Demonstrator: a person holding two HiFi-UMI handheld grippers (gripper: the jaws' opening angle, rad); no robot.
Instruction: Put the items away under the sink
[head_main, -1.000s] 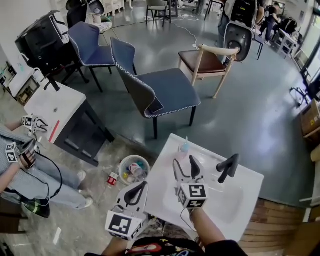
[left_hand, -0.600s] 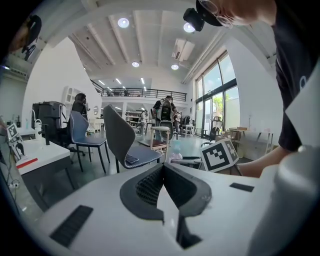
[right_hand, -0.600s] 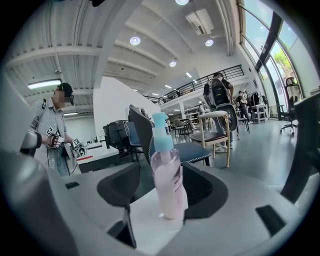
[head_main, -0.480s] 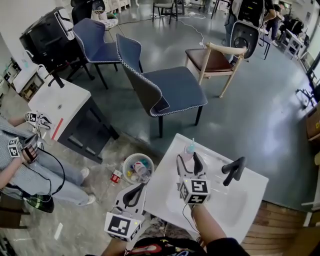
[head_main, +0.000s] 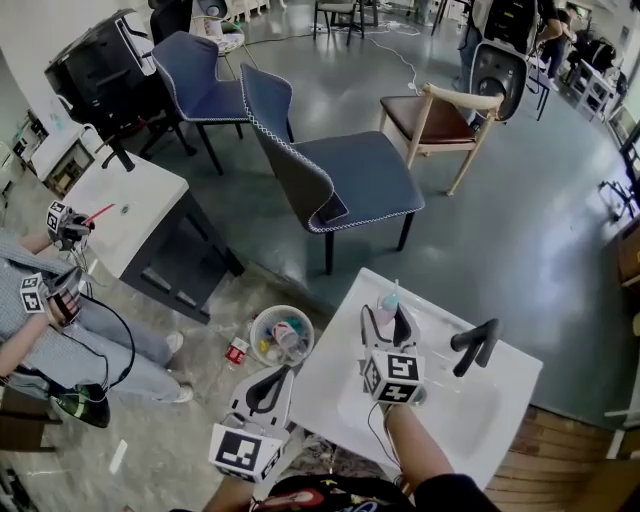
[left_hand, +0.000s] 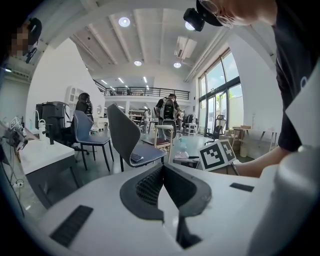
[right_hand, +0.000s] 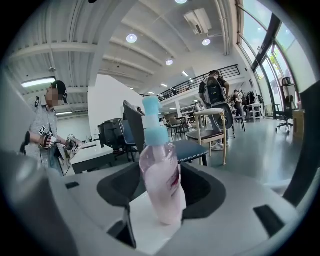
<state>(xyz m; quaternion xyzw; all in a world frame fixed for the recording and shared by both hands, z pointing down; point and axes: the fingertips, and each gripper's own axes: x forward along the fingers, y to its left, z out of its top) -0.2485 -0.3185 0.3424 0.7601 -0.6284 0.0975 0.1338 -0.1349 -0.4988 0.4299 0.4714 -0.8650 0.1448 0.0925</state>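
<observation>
Right gripper (head_main: 388, 318) has slid forward, so the pink bottle with the blue cap (head_main: 385, 300) now stands between its wide-spread jaws on the far edge of the white sink top (head_main: 330, 370). Left gripper (head_main: 268, 388) hangs beside the sink, jaws pressed together, empty.

L claw (head_main: 269, 386) jaws together; R claw (head_main: 388, 322) jaws apart.

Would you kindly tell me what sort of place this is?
Probably a large open studio or workshop hall, not a home: the white sink unit stands free on a concrete floor, a blue chair and a wooden chair stand loose, and a second sink unit stands nearby.
</observation>
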